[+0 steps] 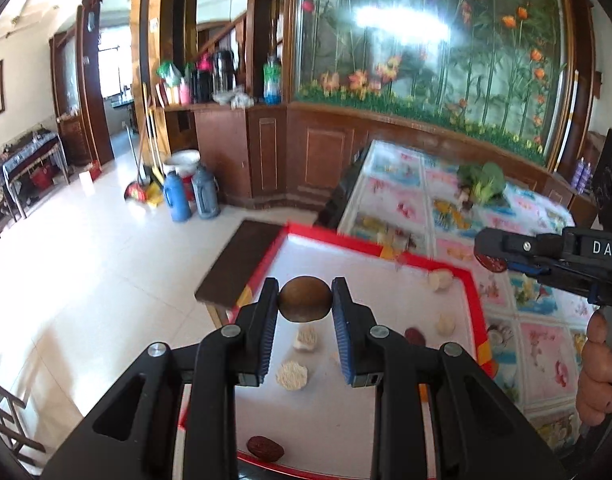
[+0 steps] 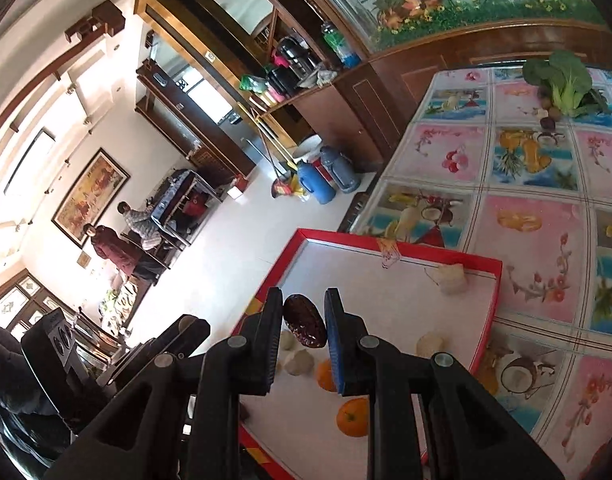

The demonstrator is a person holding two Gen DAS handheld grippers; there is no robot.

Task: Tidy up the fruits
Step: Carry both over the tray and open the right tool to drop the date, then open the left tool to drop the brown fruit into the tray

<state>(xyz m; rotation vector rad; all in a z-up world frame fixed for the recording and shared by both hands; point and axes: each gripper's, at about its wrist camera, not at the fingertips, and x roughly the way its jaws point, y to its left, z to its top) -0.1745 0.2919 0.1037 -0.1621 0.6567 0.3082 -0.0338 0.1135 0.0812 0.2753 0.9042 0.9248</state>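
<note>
Both grippers were loaded at once. The left gripper (image 1: 305,300) was clamped on a round brown fruit (image 1: 305,299), pinched across its middle and held clear above the red-rimmed tray (image 1: 425,261), toward the tray's far left side. The right gripper (image 2: 304,320) was closed on a dark red date (image 2: 305,321), gripped flat between the pads and also lifted over the tray, near its left edge.

Down on the tray floor lay the rest: pale white pieces (image 1: 292,376) scattered through the middle and toward the far right corner, another date (image 1: 265,447) by the near edge, and two oranges (image 2: 353,417) close to the near right side. A leafy green vegetable (image 2: 561,80) sat well apart on the patterned tablecloth (image 2: 533,240), toward the table's far end.

By my read, this was the carry step: two fruits picked, neither yet set down. Which spot each was meant for could not be told. The next move called for lowering each fruit beside its like, the date near the other date, and opening the jaws only once it rested on the tray, since the round fruit looked apt to roll.
</note>
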